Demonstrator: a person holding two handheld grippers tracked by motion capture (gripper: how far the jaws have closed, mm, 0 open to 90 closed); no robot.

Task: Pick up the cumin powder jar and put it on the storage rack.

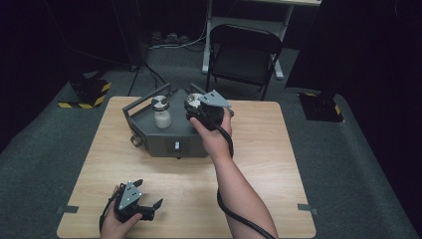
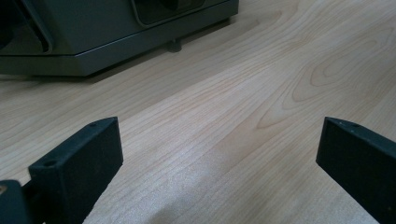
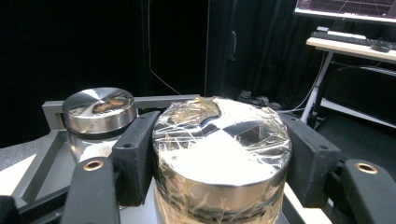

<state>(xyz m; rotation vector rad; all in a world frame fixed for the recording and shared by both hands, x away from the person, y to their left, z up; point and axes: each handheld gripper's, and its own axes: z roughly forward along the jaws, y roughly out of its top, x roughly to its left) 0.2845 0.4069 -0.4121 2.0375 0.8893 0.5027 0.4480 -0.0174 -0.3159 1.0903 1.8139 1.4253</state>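
Right gripper (image 3: 219, 163) is clamped on a jar with a film-wrapped metal lid (image 3: 219, 154), its two black jaws pressing the lid's rim from either side; in the high view the same gripper (image 1: 206, 115) sits over the right-hand part of the dark grey tray (image 1: 166, 142), at about two o'clock from the tray's middle. Whether the jar's base already rests on the tray floor or hangs just above it cannot be told, since the hand (image 1: 215, 139) and gripper body hide it.

At roughly nine o'clock of the held jar stands a second jar (image 1: 161, 113), with a bare shiny metal lid (image 3: 99, 108) and pale contents, upright inside the tray and close beside the held one without clearly touching it.

Judging by this, the work is partway along: one jar stands in the tray with nothing gripping it, the other is at the tray with the grip not yet released (it could equally be the start of a lift out; the pictures do not settle direction).

Left gripper (image 1: 137, 204) rests low on the wooden table (image 1: 278, 149) at about seven o'clock from the tray, jaws spread wide with nothing between them, only bare tabletop (image 2: 224, 121) ahead and the tray's front edge (image 2: 116, 42) beyond.
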